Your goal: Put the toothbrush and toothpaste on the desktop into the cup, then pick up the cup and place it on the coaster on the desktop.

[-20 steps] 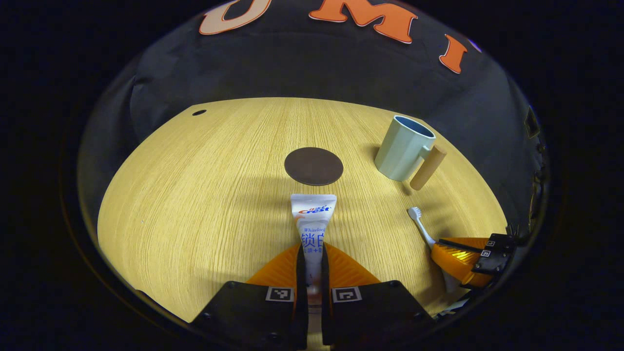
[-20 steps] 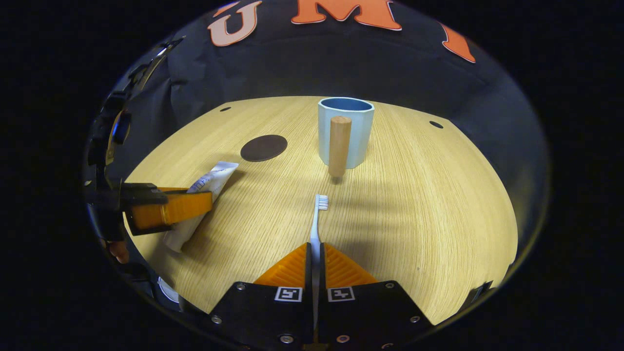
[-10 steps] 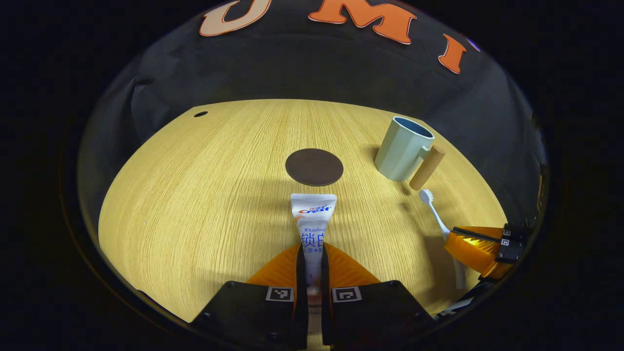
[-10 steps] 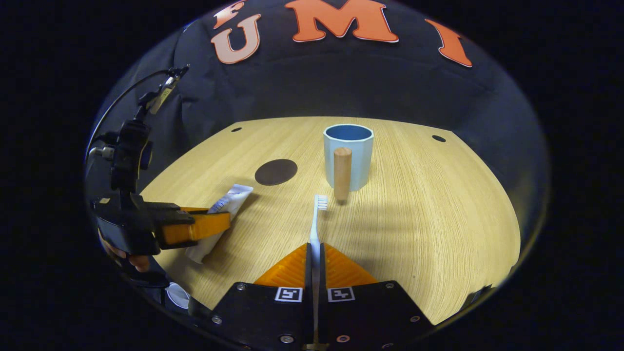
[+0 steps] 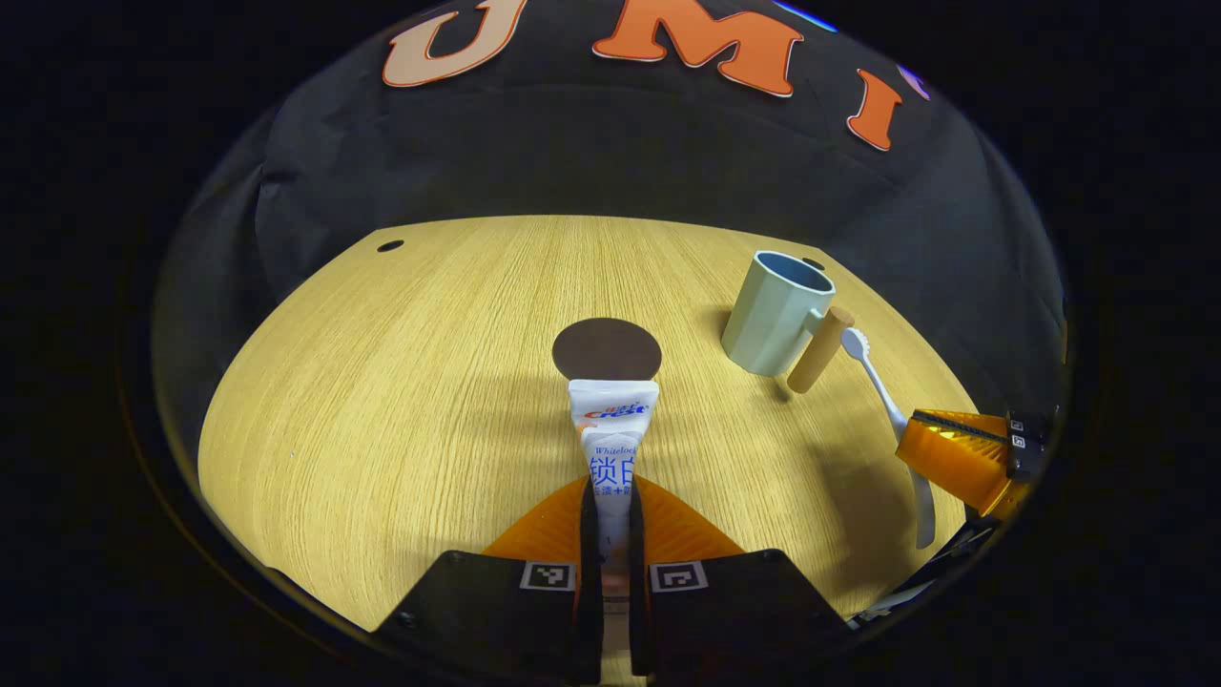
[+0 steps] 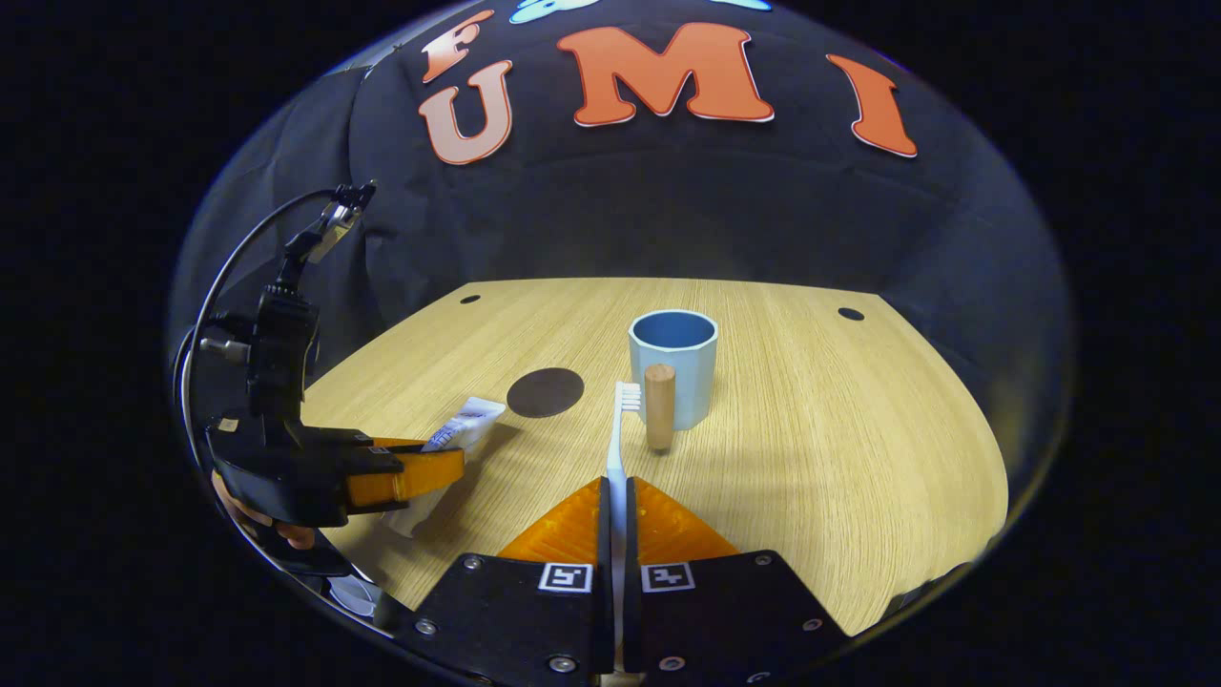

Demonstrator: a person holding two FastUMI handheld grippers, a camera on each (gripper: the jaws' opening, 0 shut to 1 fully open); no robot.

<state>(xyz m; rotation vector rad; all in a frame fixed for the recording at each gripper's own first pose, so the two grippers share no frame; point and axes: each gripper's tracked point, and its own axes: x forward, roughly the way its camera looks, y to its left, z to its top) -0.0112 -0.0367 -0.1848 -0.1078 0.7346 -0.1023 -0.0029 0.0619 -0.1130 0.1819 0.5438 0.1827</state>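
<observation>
left gripper view: left gripper (image 5: 611, 510) at bottom centre, orange fingers (image 5: 548, 530) clamped on the toothpaste (image 5: 611, 434), one each side of the tube. tube runs fwd between them, flat crimped end pointing away, its far edge just short of the coaster (image 5: 607, 349). coaster = dark round disc lying flat on the wooden desktop (image 5: 382, 401), nothing on it. cup (image 5: 775, 312), pale green w/ blue inside, stands upright to the right of the coaster, wooden handle (image 5: 818, 348) sticking out toward the cam side. right gripper (image 5: 959, 456) comes in from the right edge, gripping the toothbrush (image 5: 892, 420) around mid-handle; bristle head up by the top of the cup's handle, tail end hanging below the fingers. brush is off the desktop, tilted.

right gripper view: right gripper (image 6: 615, 520) at bottom centre, fingers closed tight on the white toothbrush (image 6: 618, 439). brush runs straight fwd, head just left of the handle (image 6: 659, 405), near the cup (image 6: 672, 367) but outside it. cup upright, mouth open. coaster (image 6: 545, 392) to the left of the cup, apart from it. left gripper (image 6: 405, 474) at the left edge w/ toothpaste (image 6: 460, 426) pinched in it, tube end aimed at the coaster; part of a hand (image 6: 258, 515) behind it. small dark holes near the far corners of the desktop (image 6: 839, 458).
</observation>
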